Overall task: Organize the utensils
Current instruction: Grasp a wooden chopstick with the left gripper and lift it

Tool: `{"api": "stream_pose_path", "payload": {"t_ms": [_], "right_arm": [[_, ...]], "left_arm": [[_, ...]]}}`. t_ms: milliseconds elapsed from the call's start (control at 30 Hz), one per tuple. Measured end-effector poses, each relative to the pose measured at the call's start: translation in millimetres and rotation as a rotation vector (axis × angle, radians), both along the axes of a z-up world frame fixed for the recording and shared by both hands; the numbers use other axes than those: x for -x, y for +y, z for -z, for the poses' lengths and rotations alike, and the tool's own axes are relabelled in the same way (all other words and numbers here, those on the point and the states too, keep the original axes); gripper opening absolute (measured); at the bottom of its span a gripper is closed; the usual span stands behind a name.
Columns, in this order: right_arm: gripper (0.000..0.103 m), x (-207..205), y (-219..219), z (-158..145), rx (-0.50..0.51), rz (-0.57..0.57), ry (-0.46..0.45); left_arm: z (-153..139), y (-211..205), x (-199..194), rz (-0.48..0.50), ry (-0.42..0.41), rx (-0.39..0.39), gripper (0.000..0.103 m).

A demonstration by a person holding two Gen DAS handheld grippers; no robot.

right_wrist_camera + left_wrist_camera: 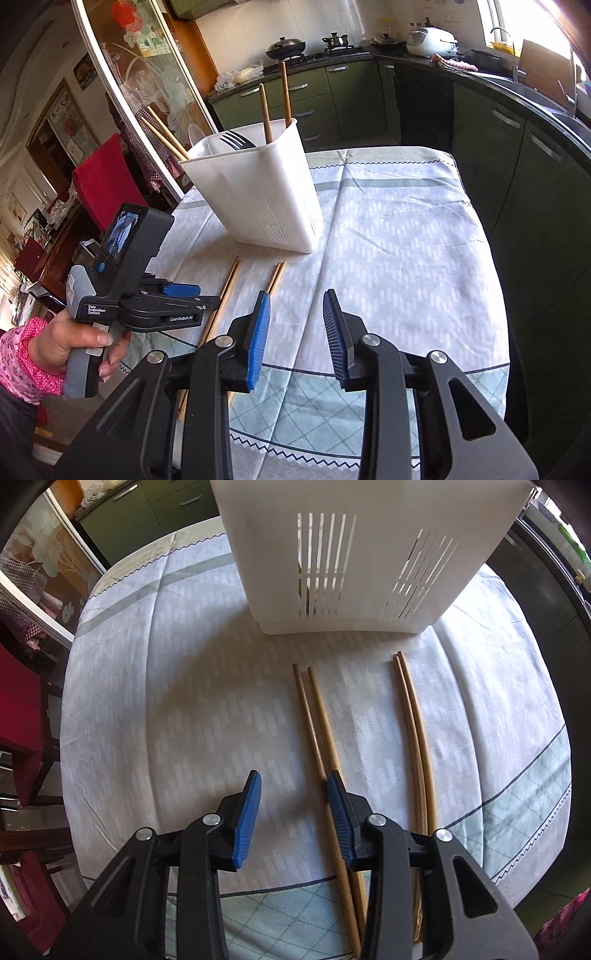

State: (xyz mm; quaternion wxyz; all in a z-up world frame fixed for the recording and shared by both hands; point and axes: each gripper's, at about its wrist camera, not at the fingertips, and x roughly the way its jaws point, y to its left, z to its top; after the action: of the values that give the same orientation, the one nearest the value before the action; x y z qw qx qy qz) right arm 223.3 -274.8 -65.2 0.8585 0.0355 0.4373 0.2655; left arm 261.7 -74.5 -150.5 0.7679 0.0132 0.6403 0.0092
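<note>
Peering at the near edge of the table, I lose the thick ends of the nearer chopstick pair: they run under the left gripper and its black frame covers them. The second pair, lying to the right of the first, is cut off the same way behind the gripper's right arm. What sits at the bottom of the white utensil holder cannot be made out; through its slotted wall only dark slivers show. Above its rim I can tell a fork, a pale spoon bowl and several upright chopsticks (how many lean out at the far left corner is hard to count).

The left gripper points steeply down at the tablecloth, its blue pads partly apart with nothing between them; the right pad hangs just over the nearer pair, though whether it touches the wood I cannot tell. A hand in a pink patterned sleeve wraps the grey handle, seen from the side.

The right gripper tilts down at a gentler angle, to the right of both pairs, pads partly apart and empty over bare cloth. Both loose pairs lie on the near side of the holder, pointing towards it.
</note>
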Motion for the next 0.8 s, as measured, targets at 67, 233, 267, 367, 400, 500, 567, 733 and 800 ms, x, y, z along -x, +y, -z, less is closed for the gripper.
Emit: {"api": "stream_pose_path", "payload": {"t_ms": [67, 233, 267, 367, 400, 500, 567, 733, 800], "right_arm": [[0.03, -3.6, 3.6, -3.2, 0.002, -0.008, 0.003], [0.032, -3.6, 12.5, -2.7, 0.004, -0.025, 0.013], [0.032, -3.2, 13.5, -2.1, 0.005, -0.029, 0.016], [0.032, -1.5, 15.3, -1.9, 0.004, -0.034, 0.02], [0.033, -1.5, 15.4, -2.0, 0.004, -0.034, 0.021], [0.034, -1.4, 16.3, -2.2, 0.003, -0.036, 0.025], [0.034, -1.3, 17.2, -2.0, 0.004, -0.039, 0.026], [0.034, -1.3, 17.6, -2.1, 0.008, -0.043, 0.03], [0.034, -1.8, 17.6, -1.5, 0.016, -0.043, 0.031]], "left_arm": [[4.9, -3.3, 0.0, 0.001, 0.015, 0.005, 0.036], [5.3, -9.1, -4.7, -0.007, 0.008, 0.006, 0.035], [5.5, -9.2, -6.5, -0.01, 0.011, 0.013, 0.033], [5.2, -8.2, -15.3, -0.028, 0.025, 0.035, 0.022], [5.2, -8.3, -16.7, -0.031, 0.027, 0.036, 0.021], [4.5, -3.6, -24.4, -0.047, 0.029, 0.047, 0.017], [6.1, 2.3, -29.7, -0.059, 0.024, 0.054, 0.007], [3.9, 4.9, -41.6, -0.062, 0.012, 0.051, 0.005], [2.2, 9.1, -44.3, -0.071, 0.006, 0.057, 0.005]]}}
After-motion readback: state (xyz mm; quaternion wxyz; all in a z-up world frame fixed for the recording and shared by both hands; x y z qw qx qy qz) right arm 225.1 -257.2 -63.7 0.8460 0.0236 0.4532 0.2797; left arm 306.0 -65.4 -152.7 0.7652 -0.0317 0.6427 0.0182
